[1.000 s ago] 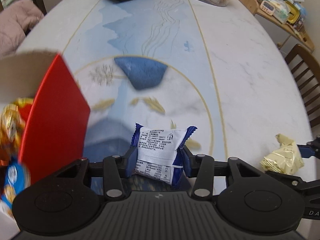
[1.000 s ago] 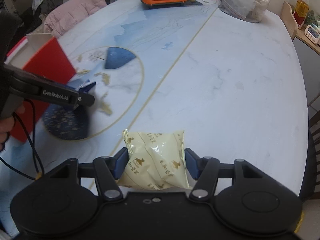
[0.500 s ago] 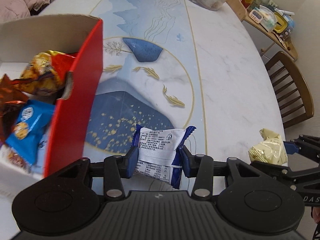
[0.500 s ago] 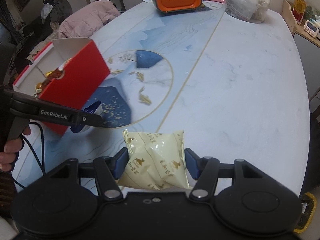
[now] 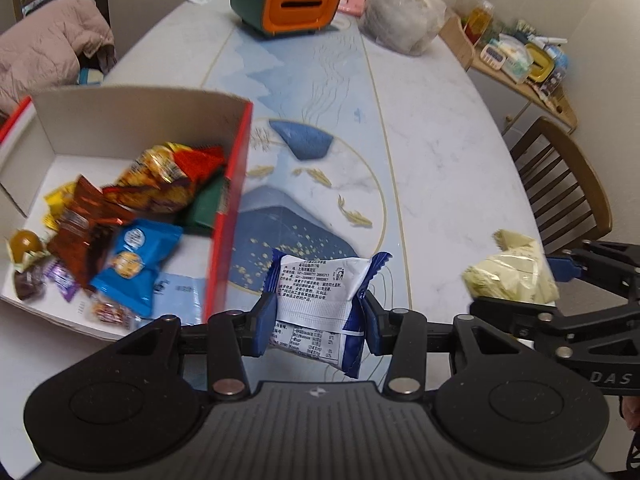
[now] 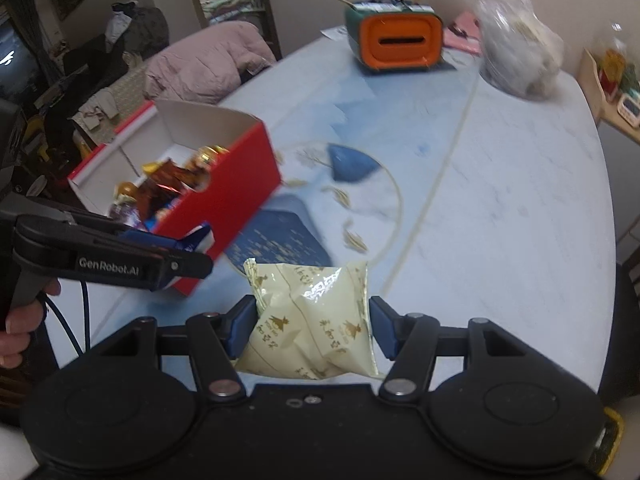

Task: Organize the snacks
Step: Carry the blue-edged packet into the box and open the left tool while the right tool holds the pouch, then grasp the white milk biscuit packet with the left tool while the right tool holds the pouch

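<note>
Two grippers, each pinching one packet clear of the table. The left gripper (image 5: 316, 322) squeezes a white-and-blue snack packet (image 5: 320, 300) by its sides, jaws closing a touch; the right gripper (image 6: 310, 330) clamps a pale yellow packet (image 6: 312, 320). Both look light, soft and crinkly, best held across the middle. The red box (image 5: 230, 216) sits forward-left; only the left view shows its snacks fully.

Far ahead of our tongs we see an orange-faced green box (image 5: 286, 2) at the table's (image 5: 440, 152) far end, a clear plastic bag (image 5: 400, 14) just to its right, a wooden chair (image 5: 560, 184) off right, and pink bedding (image 6: 208, 66) away left.
</note>
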`<state>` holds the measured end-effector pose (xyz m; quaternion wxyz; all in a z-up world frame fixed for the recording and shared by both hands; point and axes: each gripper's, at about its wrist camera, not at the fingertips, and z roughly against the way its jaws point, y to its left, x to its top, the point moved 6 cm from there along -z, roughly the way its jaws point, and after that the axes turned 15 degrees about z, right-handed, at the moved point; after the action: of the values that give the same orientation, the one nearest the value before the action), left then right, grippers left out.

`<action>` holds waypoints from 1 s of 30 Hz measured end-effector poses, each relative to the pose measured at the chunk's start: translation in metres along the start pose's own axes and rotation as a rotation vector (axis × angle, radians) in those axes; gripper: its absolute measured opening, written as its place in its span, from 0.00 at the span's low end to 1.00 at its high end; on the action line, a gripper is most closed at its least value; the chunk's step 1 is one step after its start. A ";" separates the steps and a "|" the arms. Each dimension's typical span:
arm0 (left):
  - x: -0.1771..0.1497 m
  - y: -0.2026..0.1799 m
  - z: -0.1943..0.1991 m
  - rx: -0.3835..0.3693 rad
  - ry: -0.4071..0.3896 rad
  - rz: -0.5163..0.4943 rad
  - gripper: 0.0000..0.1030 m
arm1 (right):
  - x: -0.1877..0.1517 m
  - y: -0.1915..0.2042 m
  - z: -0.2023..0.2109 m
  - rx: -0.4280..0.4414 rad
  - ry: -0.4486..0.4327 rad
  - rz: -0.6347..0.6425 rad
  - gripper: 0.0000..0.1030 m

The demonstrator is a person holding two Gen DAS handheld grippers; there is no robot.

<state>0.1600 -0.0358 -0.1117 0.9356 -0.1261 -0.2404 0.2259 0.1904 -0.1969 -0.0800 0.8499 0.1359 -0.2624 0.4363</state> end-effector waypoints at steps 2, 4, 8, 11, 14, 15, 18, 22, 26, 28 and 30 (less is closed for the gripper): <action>0.003 0.005 0.012 -0.004 -0.023 -0.014 0.38 | 0.010 0.011 0.001 -0.001 -0.011 0.011 0.58; 0.008 0.012 0.023 -0.019 -0.039 -0.021 0.38 | 0.020 0.022 0.000 -0.003 -0.021 0.021 0.58; 0.017 0.032 0.032 -0.021 -0.046 -0.026 0.31 | 0.039 0.042 -0.002 -0.018 -0.039 0.039 0.58; 0.018 0.045 0.037 -0.032 -0.030 -0.036 0.31 | 0.051 0.054 -0.003 -0.033 -0.048 0.040 0.58; 0.014 0.052 0.039 -0.041 -0.019 -0.057 0.31 | 0.056 0.062 -0.003 -0.049 -0.051 0.028 0.58; 0.012 0.053 0.039 -0.043 -0.015 -0.060 0.31 | 0.056 0.064 -0.002 -0.053 -0.051 0.023 0.58; 0.008 0.051 0.041 -0.054 -0.009 -0.068 0.31 | 0.052 0.065 0.001 -0.062 -0.049 0.007 0.58; 0.000 0.042 0.037 -0.050 -0.002 -0.069 0.31 | 0.039 0.059 0.008 -0.075 -0.052 -0.022 0.58; -0.010 0.029 0.024 -0.025 0.024 -0.049 0.34 | 0.023 0.045 0.013 -0.084 -0.047 -0.046 0.58; -0.016 0.020 0.016 -0.015 0.029 -0.037 0.47 | 0.013 0.037 0.016 -0.087 -0.044 -0.051 0.58; -0.021 0.011 0.008 -0.008 0.030 -0.015 0.57 | 0.004 0.028 0.019 -0.084 -0.043 -0.056 0.58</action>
<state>0.1360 -0.0356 -0.1168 0.9401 -0.1317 -0.2283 0.2161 0.1635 -0.1871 -0.0620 0.8610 0.1166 -0.2949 0.3978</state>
